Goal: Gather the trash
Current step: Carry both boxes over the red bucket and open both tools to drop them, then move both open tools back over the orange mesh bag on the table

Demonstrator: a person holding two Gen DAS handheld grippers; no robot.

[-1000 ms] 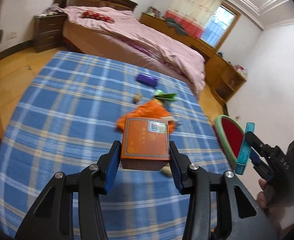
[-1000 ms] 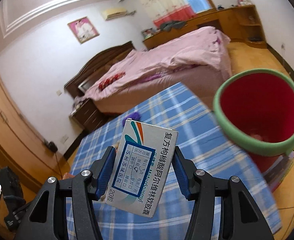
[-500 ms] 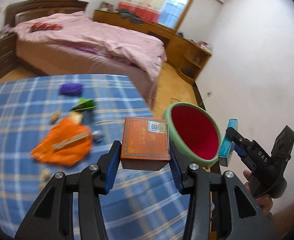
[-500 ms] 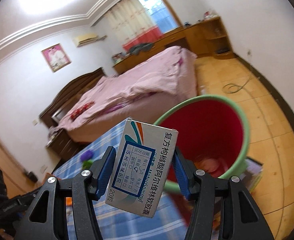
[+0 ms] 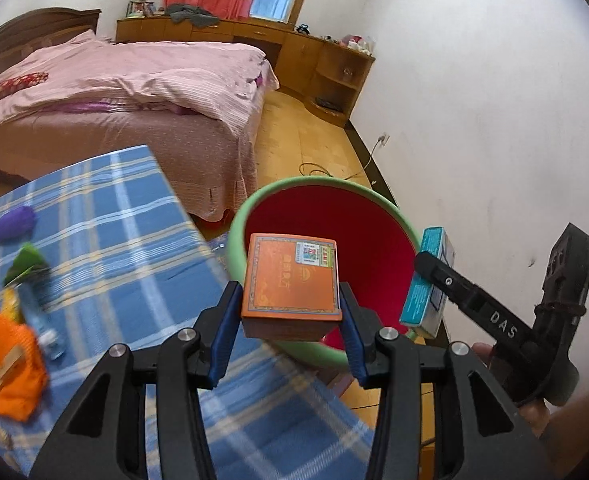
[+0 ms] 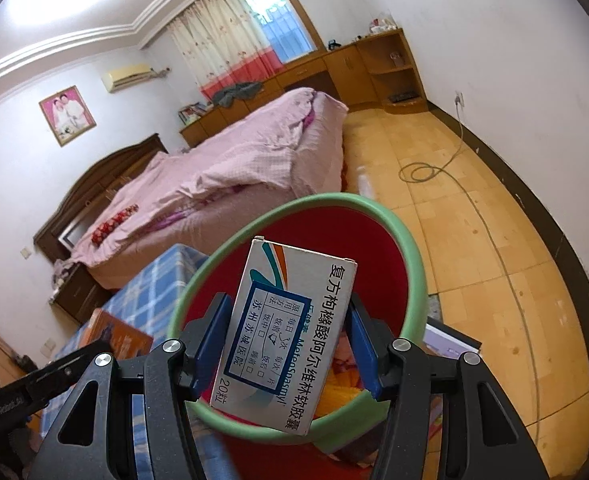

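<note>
Both tongs now swung from worktop to bin [image 5: 236, 232] | left tongs [image 5: 288, 336] hold orange box [image 5: 292, 280], right tongs [image 6: 290, 344] hold white medicine box [image 6: 290, 336], both over its rim | undropped; orange bag [image 5: 8, 368], bottle [image 5: 40, 320], purple wad [image 5: 14, 222] remain near worktop's edge.

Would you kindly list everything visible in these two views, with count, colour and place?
Cardboard box: one, orange, in left gripper, before the bin.
Medicine carton: one, white and teal, in right gripper, in front of the bin mouth.
Round plastic bin: one, red with green rim, on the floor beside the table.
Checked tablecloth: one, blue.
Crumpled wrapper: one, orange, on the cloth.
Purple lump: one, on the cloth.
Green scrap: one, on the cloth.
Bed with quilt: one, pink, behind.
Left gripper: black, blue pads.
Right gripper: black, blue pads.
</note>
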